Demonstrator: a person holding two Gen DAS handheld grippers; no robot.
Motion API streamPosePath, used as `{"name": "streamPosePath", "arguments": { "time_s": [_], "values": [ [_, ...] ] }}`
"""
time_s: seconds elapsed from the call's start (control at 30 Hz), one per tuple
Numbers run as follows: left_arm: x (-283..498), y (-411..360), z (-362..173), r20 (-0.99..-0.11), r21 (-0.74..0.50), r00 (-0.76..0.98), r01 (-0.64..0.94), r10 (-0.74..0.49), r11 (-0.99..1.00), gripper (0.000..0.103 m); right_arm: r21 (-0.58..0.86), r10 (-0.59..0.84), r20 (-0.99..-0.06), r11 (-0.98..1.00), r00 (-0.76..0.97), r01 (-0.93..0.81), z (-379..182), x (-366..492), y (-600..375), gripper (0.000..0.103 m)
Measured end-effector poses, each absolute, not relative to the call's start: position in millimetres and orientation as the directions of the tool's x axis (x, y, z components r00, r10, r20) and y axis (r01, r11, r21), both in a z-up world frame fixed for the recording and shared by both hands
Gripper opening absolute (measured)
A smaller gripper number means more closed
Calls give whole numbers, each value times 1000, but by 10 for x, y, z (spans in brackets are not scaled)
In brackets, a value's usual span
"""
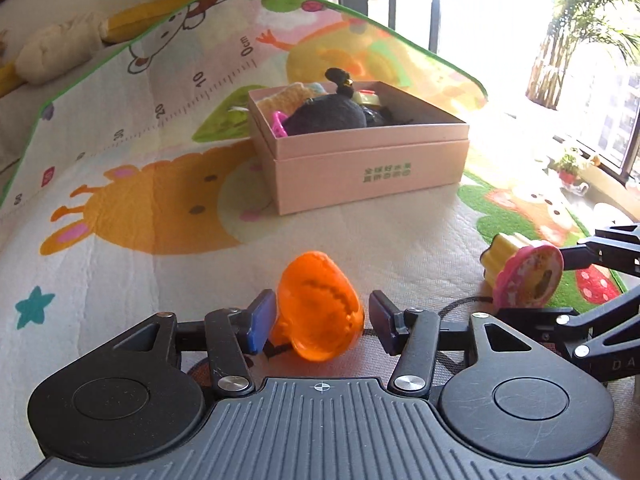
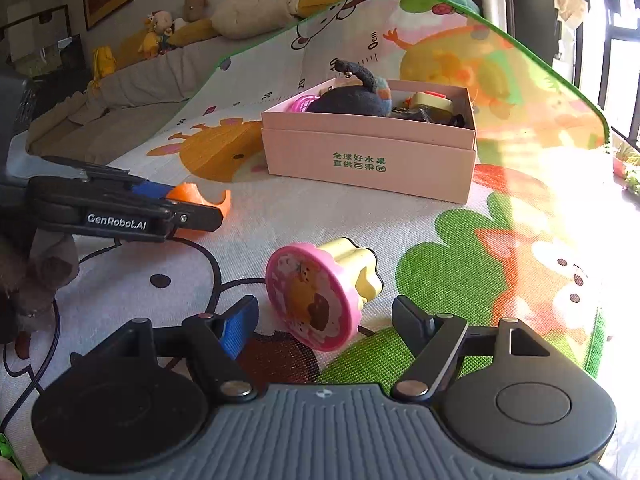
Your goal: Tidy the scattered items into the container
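A printed play mat (image 1: 120, 184) with cartoon animals is seen spread under everything in both views.

In the left wrist view, the left tool (image 1: 322, 322) is seen at the bottom centre with its jaws partly spread. An orange translucent toy (image 1: 320, 308) stands between them: the blue left pad (image 1: 262, 320) appears to touch it, while a small gap is left at the dark right pad, so no firm grip is shown. The pink box (image 1: 360, 160) is found in the upper centre of the frame, well apart from the toy, open at the top and already filled with a dark plush toy (image 1: 328, 118) and smaller items.

In the right wrist view, the right tool (image 2: 324, 326) is seen at the bottom centre, its jaws spread wide. A pink and yellow round toy (image 2: 316, 296) lies tilted on the mat between the fingers, and neither pad is pressed on it. The left tool is visible at the middle left of this frame, with the orange toy at its tip. The box sits in the upper centre, green characters printed on its side. Plush figures (image 2: 160, 32) are lined along the upper left edge.
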State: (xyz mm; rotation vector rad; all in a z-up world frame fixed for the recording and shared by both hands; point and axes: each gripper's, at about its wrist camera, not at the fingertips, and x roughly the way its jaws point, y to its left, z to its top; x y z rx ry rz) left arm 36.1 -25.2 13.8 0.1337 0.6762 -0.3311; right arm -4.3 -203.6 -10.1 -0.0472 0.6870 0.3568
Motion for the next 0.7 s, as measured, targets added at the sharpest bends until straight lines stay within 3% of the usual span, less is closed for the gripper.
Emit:
{"name": "streamPosePath", "arguments": {
  "time_s": [0.07, 0.1, 0.27, 0.33, 0.4, 0.47, 0.7],
  "values": [
    [311, -257, 122, -626, 5, 736, 334, -258, 942, 92, 55, 284, -631, 945, 722, -323, -90, -66, -2046, 75],
    [291, -254, 118, -622, 2, 741, 324, -252, 946, 96, 42, 276, -634, 945, 723, -324, -87, -83, -2047, 75],
    [267, -182, 93, -633, -11, 739, 288, -229, 958, 97, -17, 259, -660, 933, 706, -358, -71, -181, -2041, 74],
    [256, -154, 71, -640, -17, 734, 281, -227, 959, 98, -32, 266, -663, 924, 700, -381, -32, -207, -2036, 65],
    [247, -135, 47, -647, -21, 729, 275, -222, 961, 100, -23, 286, -663, 916, 692, -401, 18, -194, -2044, 43],
    [247, -120, 49, -644, -28, 731, 273, -226, 962, 101, 9, 305, -656, 918, 690, -398, 71, -146, -2082, 32],
    [260, -114, 36, -645, -38, 728, 271, -231, 962, 102, 186, 330, -639, 943, 695, -276, 205, 206, -2383, 29]
  ]
}}
